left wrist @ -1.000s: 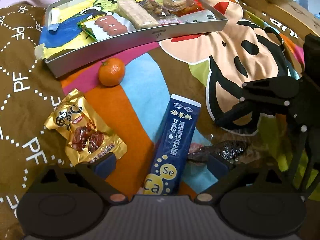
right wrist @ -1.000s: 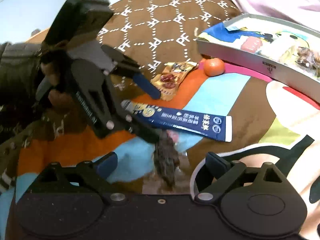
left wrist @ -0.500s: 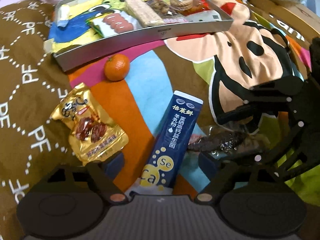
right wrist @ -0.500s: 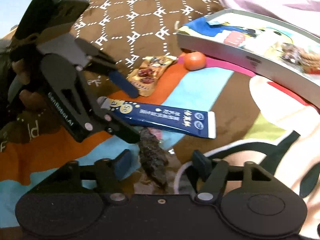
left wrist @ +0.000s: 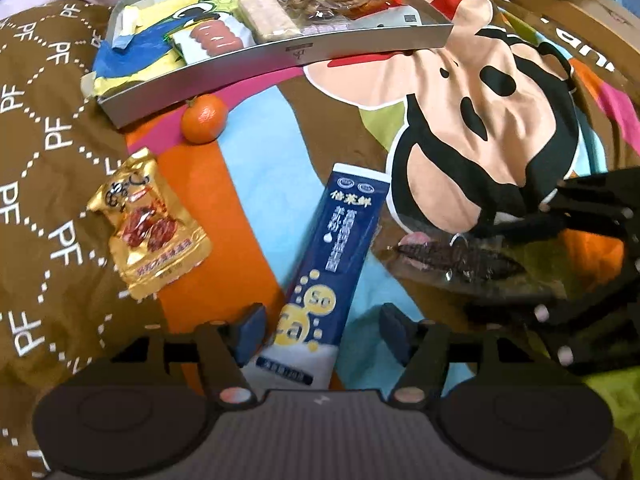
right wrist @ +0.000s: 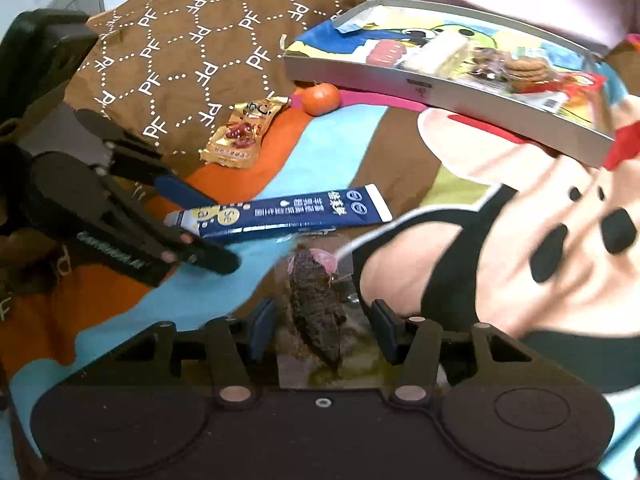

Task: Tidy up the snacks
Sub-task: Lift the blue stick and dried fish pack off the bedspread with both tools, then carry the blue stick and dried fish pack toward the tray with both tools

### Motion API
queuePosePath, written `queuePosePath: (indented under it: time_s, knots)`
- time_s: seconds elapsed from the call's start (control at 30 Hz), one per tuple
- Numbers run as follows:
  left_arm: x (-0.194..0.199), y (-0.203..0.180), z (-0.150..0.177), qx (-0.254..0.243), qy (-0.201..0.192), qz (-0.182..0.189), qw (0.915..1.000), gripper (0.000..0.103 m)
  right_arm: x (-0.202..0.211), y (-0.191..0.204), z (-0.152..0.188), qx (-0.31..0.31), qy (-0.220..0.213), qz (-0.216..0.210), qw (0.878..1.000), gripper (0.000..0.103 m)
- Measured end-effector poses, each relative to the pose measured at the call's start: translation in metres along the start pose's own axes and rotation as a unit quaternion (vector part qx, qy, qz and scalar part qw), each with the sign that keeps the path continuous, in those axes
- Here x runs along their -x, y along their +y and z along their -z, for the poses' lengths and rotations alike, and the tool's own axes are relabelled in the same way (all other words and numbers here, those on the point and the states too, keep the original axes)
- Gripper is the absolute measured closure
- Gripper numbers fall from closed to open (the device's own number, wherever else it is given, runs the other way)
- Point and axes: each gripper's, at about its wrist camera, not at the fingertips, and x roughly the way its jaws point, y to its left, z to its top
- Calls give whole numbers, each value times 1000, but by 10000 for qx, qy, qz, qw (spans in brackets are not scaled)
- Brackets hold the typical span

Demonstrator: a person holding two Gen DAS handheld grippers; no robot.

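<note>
A long blue sachet (left wrist: pixel 336 256) lies on the cartoon blanket; my left gripper (left wrist: pixel 322 330) is open, its fingers either side of the sachet's near end. It also shows in the right wrist view (right wrist: pixel 280 216). A clear packet with a dark snack (right wrist: pixel 316 304) lies between the fingers of my right gripper (right wrist: pixel 322 320), which is open around it and not touching; it shows in the left wrist view (left wrist: pixel 460 258). A gold date packet (left wrist: pixel 146 226) and a mandarin (left wrist: pixel 204 118) lie near the grey tray (left wrist: pixel 280 58) holding several snacks.
The tray (right wrist: pixel 440 92) sits at the far side on the blanket, with a brown patterned pillow (right wrist: pixel 192 48) to its left. The left gripper's body (right wrist: pixel 108 208) is close to the right gripper's left side. Pink fabric lies behind the tray.
Both grippers have moved forward and narrowed: the left around the blue sachet's near end, the right around the dark snack packet. The snacks have not moved.
</note>
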Motion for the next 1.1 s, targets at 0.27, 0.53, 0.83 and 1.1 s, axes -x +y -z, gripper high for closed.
queuePosePath:
  time_s: [0.27, 0.53, 0.83, 1.1]
  knots:
    - [-16, -3, -18, -289, 154, 10, 9995, 38, -6, 2, 5, 0, 58, 100, 9999, 37]
    - [-12, -10, -20, -73, 355, -59, 9993, 67, -8, 5, 3, 17, 43, 153, 9999, 50]
    - [3, -26, -5, 595, 321, -649, 9956, 71, 8, 15, 9, 430, -44, 509, 9978, 53]
    - [17, -44, 13, 811, 67, -1083, 9908, 72, 9, 36, 22, 1584, -276, 1401, 9770, 55]
